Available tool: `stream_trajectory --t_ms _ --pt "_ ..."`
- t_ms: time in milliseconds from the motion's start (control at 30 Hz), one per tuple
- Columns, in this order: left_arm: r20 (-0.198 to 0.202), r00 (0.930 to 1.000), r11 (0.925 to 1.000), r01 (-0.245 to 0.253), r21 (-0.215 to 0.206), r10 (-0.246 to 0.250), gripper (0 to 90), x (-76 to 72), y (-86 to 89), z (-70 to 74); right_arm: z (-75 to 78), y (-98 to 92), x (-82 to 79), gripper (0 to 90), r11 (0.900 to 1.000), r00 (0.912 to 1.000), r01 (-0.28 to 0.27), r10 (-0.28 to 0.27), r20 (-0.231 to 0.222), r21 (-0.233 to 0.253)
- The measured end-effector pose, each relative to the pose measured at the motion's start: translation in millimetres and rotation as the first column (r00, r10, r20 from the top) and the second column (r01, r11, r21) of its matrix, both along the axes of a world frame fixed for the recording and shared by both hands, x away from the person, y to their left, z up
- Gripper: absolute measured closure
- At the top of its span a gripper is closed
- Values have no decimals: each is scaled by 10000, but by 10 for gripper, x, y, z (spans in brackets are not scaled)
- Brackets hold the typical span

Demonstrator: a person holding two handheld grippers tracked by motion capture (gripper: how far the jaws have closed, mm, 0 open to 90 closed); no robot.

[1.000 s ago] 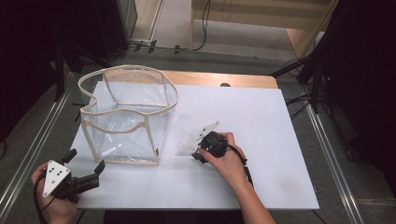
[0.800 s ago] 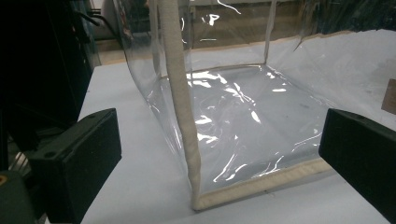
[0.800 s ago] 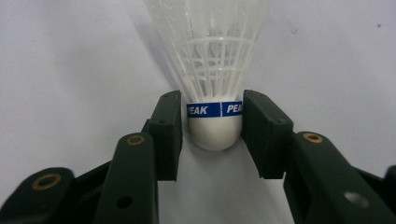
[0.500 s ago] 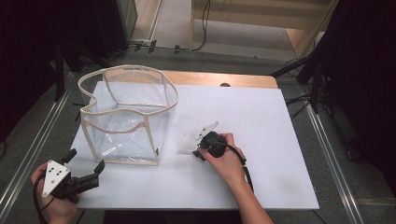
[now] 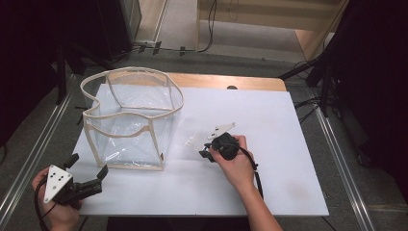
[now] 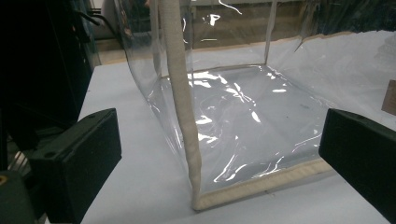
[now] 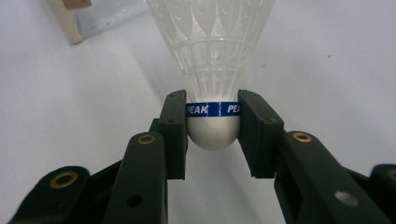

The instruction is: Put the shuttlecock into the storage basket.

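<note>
Nothing moved much since earlier. Left gripper (image 5: 84, 185) sat at 7 o'clock, fingers wide apart, empty, facing clear bag (image 5: 130, 120). Right gripper (image 7: 212, 123) at worktop (image 5: 288, 144) centre pinched shuttlecock (image 7: 212, 60) by its cork.

The clear bag (image 5: 130, 122) stands upright on the left half of the white table (image 5: 269, 125), its open top facing up and its near corner seam (image 6: 183, 107) straight ahead of the wide-open left gripper (image 5: 79, 185). Between the bag and the right gripper (image 5: 211, 151), which clamps the shuttlecock (image 7: 212, 70), lies a bare strip. The table's right and near parts are open.
</note>
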State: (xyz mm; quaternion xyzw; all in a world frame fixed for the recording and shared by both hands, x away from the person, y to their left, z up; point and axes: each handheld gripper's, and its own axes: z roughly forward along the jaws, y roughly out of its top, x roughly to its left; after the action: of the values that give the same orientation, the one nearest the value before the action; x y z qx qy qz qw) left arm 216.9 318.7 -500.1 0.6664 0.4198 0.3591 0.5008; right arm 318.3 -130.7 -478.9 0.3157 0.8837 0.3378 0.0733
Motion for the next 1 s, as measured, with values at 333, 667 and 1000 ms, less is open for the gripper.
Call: stream_trajectory --t_ms 333,667,1000 --pt "3 10000 10000 -4 -15 4 0 1 -1 0 121 -49 -13 626 9980 9993 100 -122 353 617" --pt "0 10000 10000 -3 -11 3 0 2 0 0 241 -123 -22 626 9898 9965 293 -398 733 1391" --pt "-2 10000 10000 -2 -16 2 0 3 0 0 340 -220 -28 626 9734 9923 544 -775 964 2226"
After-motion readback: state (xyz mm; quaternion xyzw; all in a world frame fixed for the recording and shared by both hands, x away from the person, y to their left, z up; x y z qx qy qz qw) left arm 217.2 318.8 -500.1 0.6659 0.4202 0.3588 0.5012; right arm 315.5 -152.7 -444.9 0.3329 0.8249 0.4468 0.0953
